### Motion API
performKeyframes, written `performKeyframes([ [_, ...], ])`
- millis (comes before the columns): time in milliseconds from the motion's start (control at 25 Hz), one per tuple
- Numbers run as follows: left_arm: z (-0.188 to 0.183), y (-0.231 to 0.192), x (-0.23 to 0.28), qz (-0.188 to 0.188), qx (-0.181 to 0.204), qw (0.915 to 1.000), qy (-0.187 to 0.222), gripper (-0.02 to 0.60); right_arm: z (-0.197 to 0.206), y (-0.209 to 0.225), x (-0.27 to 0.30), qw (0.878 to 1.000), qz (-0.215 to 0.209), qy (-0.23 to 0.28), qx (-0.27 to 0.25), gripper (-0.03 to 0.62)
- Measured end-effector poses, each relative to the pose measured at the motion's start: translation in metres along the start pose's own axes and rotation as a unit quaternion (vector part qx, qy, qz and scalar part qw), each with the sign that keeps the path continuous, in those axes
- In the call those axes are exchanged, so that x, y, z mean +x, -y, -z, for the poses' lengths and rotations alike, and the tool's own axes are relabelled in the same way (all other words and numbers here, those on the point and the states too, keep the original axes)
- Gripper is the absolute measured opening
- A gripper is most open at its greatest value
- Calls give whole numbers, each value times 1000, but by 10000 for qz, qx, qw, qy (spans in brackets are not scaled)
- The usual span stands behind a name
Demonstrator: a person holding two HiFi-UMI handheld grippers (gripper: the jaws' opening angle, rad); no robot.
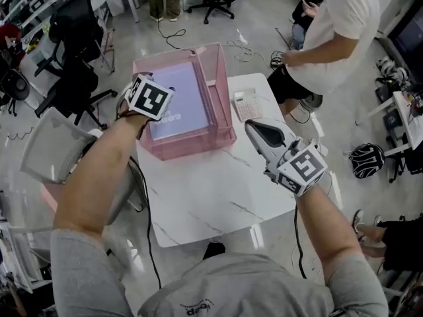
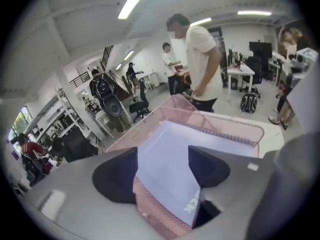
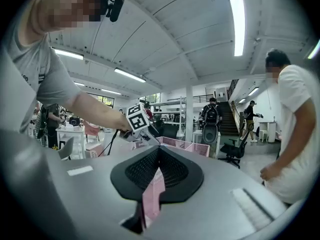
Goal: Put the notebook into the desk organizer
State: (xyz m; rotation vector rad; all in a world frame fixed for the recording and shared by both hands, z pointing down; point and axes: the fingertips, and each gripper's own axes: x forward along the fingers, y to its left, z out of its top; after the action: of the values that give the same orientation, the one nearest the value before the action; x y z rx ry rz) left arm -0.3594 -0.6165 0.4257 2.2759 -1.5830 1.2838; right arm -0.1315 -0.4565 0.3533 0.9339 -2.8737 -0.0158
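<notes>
The lavender spiral notebook (image 1: 178,101) lies flat inside the pink mesh desk organizer (image 1: 198,147), which stands at the back left of the white table (image 1: 211,190). My left gripper (image 1: 153,114) hovers over the organizer's near left corner. In the left gripper view its jaws stand apart, with the notebook (image 2: 170,159) and the mesh front wall (image 2: 155,214) showing between them, and the pads do not press on anything. My right gripper (image 1: 254,127) hangs above the table just right of the organizer. Its jaws meet at the tips (image 3: 159,151) with nothing held.
A white calculator (image 1: 246,104) lies on the table right of the organizer. A person in a white shirt (image 1: 337,38) stands beyond the table's far right corner. Office chairs (image 1: 73,45) and a white mesh seat (image 1: 49,150) stand to the left; a dark bag (image 1: 367,158) lies on the floor at right.
</notes>
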Motion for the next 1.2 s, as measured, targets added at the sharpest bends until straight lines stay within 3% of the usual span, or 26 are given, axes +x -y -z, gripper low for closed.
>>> performKeyframes([
  [120,-20,23,-21,426,-428,9964,601,365,-4,3,-7,10000,23,52,19,2],
  [240,-42,49,-50,836,-702,9844,1378,338,-7,4,-16,9999,70,97,31,2],
  [440,-67,94,-115,1306,-955,9536,2538,218,-15,4,-36,9997,162,174,30,2],
  [640,-60,146,-162,1640,-1381,9166,3373,128,-11,4,-62,9994,285,177,70,2],
  [760,-53,183,-177,1812,-1397,9022,3655,58,-11,5,-79,9991,373,203,85,2],
  [840,-50,211,-184,2022,-1382,8952,3725,58,-9,5,-95,9987,469,186,106,2],
  [960,-50,253,-196,2239,-1364,8896,3741,58,-1,6,-124,9980,564,180,205,2],
  [1200,-73,348,-215,2831,-871,8771,3782,57,19,11,-211,9925,1122,170,450,2],
])
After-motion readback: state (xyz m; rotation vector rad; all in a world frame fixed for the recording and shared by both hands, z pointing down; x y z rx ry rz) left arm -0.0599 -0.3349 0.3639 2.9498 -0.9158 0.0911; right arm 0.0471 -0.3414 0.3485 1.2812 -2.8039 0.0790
